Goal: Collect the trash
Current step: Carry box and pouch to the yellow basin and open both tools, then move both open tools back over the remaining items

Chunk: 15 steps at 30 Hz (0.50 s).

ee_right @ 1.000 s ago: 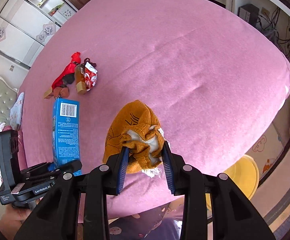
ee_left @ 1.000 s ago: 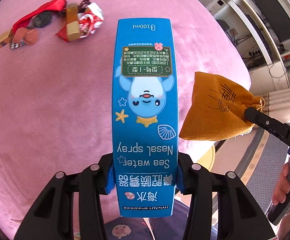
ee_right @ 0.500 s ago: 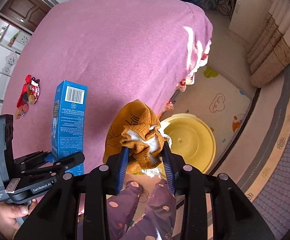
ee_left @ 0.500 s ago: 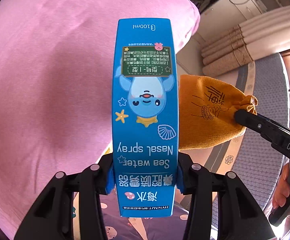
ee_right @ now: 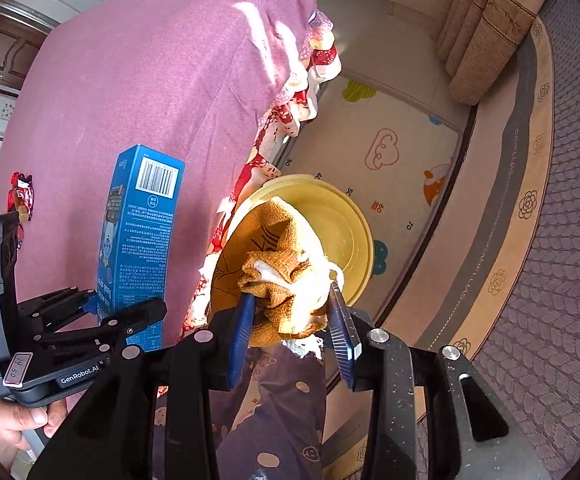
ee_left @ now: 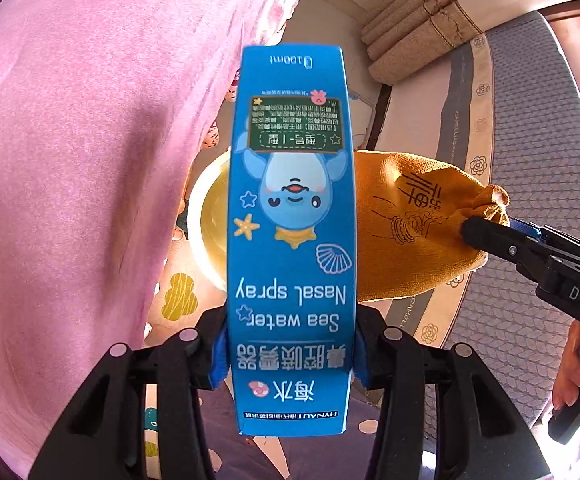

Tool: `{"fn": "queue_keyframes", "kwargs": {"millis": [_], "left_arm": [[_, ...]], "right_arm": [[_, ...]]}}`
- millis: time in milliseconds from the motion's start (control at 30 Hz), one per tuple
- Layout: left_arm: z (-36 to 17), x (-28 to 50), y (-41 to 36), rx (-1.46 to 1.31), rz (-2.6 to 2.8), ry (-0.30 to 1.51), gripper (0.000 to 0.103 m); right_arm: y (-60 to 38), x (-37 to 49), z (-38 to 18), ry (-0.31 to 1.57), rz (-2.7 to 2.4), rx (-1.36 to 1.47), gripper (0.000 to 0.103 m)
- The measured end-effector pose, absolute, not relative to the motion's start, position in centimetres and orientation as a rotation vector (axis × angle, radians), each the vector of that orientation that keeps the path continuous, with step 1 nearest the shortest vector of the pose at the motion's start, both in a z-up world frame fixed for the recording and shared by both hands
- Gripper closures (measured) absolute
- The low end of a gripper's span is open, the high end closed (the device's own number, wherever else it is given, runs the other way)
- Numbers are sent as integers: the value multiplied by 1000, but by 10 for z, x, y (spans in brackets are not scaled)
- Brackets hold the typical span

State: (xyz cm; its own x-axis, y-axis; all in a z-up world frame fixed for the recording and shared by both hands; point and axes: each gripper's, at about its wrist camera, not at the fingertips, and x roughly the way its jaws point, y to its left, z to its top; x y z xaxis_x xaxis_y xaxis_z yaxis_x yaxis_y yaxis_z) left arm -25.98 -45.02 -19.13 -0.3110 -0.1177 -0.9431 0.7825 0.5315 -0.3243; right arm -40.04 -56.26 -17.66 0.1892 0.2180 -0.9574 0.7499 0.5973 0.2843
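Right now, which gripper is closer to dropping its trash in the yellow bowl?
Right, probably. The right gripper holds the orange pouch over the yellow basin; the left gripper's nasal spray box looks nearer the bed.

A tall blue nasal-spray box (ee_left: 290,240) marked 100ml stands upright, print inverted. Beside it hangs an orange drawstring pouch (ee_left: 414,224), neck bunched, above a yellow basin (ee_right: 342,220) on the floor.

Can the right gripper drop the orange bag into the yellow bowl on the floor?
Probably yes. The right gripper holds the orange bag in the air just in front of the yellow bowl, with nothing between them. The bowl looks empty and open on top.
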Motion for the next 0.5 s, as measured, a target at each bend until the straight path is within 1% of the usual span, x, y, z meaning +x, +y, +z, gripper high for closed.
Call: {"fn": "queue_keyframes", "kwargs": {"millis": [33,67,100,300,500], "left_arm": [[-192,-261,-451,576,-1006,1650,42],[-191,-261,-452,585,-1003,1644,36],[-190,-262,-452,596,-995,1626,28],[-194,-262,-449,610,-996,1621,27],[-184,-244,-437,545,-952,1609,27]], "right_arm": [[-563,-402,-177,1367,-463,912,56],[-564,-405,-177,1364,-478,915,44],[-566,-407,-178,1365,-491,913,42],[-567,-401,-179,1379,-489,910,46],[-556,-376,-166,1363,-453,885,46]]}}
